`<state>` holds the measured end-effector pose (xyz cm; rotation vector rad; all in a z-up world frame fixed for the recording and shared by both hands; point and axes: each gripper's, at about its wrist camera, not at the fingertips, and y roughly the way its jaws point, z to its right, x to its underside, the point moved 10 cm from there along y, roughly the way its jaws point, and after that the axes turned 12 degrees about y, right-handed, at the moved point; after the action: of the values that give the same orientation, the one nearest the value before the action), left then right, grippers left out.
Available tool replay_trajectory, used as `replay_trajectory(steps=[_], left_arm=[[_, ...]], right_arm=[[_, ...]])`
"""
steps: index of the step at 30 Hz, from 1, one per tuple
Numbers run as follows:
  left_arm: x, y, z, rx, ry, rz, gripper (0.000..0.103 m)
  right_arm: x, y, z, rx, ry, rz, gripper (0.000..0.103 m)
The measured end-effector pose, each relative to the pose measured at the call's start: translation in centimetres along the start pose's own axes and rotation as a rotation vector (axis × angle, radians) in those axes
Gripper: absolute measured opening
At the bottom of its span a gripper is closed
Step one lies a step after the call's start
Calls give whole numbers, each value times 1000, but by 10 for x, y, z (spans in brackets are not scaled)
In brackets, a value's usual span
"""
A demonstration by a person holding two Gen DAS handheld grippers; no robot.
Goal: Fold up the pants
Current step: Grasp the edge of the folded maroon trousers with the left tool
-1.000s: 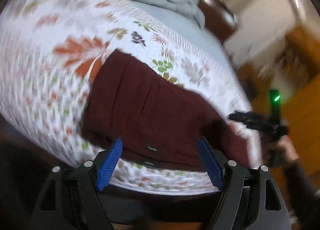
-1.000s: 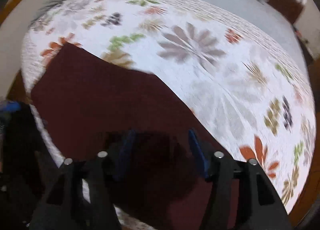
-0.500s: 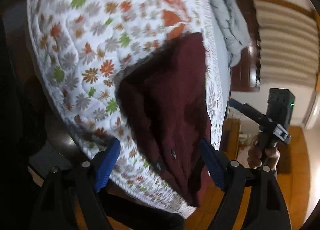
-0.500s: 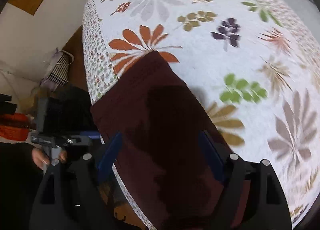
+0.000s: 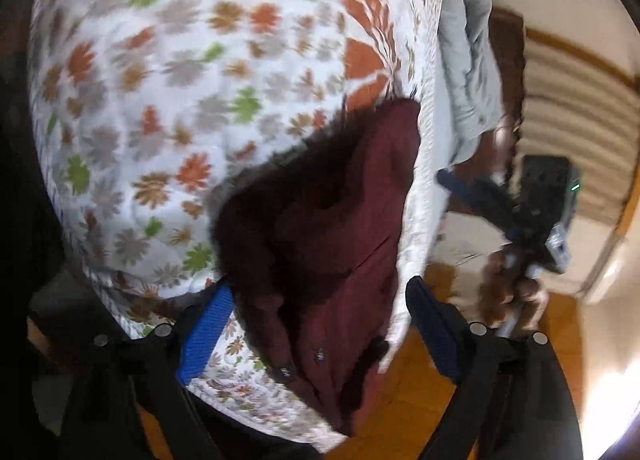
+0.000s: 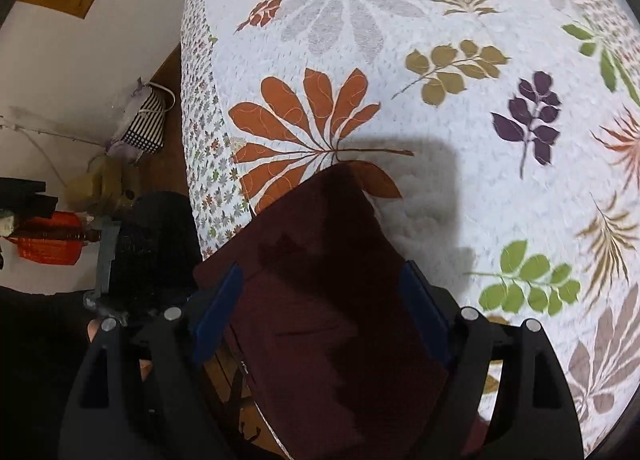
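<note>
Pants [image 6: 320, 280] flat on quilt [image 6: 440, 139], bed corner

No text can be read. The pants [image 5: 328, 227] carry two small dark tags [image 5: 319, 356] near the hem that hangs over the quilt [image 5: 168, 107] edge, with pale marks too blurred to make out. A tiny pale mark at the pants' left edge, right wrist view, is equally illegible.

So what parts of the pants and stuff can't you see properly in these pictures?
- Left wrist view: the pants are smeared by motion blur, and their lower end is cut off by the left gripper.
- Right wrist view: the near end of the pants is hidden behind the right gripper.
- Left wrist view: the right gripper's fingers are too blurred to make out.
</note>
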<state>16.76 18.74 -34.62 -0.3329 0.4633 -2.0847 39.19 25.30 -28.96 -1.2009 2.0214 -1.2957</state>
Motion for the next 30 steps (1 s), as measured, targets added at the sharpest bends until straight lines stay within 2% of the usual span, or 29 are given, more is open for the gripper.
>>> replay_trajectory(steps=[5,8,9,10,11,13,18,22,24,26,28,30], left_arm=[[1,7,9,-22,42,-8,88],[2,3,10,-15,54,2,84],[3,2,7,-34,65,-4,73],[4,2,2,-55,73,-6,66],[3,-1,-4,-56,64,-5,66],[3,0,-7,-51,54,-5,66],[-2,5,-3,-30,37,19,79],[-3,7,-2,-28,21,9,79],[-3,7,-1,-39,29,-12,76],[-1,6,-3,-77,44,-25,66],[3,5,-7,-109,63,-41,53],[3,7,-9,-125,76,-51,46]], right_arm=[[-2,17,2,-3,-12,-48,81],[-6,24,1,-6,-34,-84,81],[-7,27,0,-17,-42,-99,81],[-9,31,-1,-27,-51,-116,81],[-13,34,-2,-31,-61,-125,81],[-19,45,-3,-49,-74,-157,81],[-26,72,-7,-45,-134,-240,83],[-24,72,-11,-65,-165,-265,86],[-24,71,-11,-75,-160,-265,76],[-25,69,-10,-77,-163,-258,70],[-27,66,-6,-58,-164,-248,60],[-28,65,-3,-58,-154,-237,40]])
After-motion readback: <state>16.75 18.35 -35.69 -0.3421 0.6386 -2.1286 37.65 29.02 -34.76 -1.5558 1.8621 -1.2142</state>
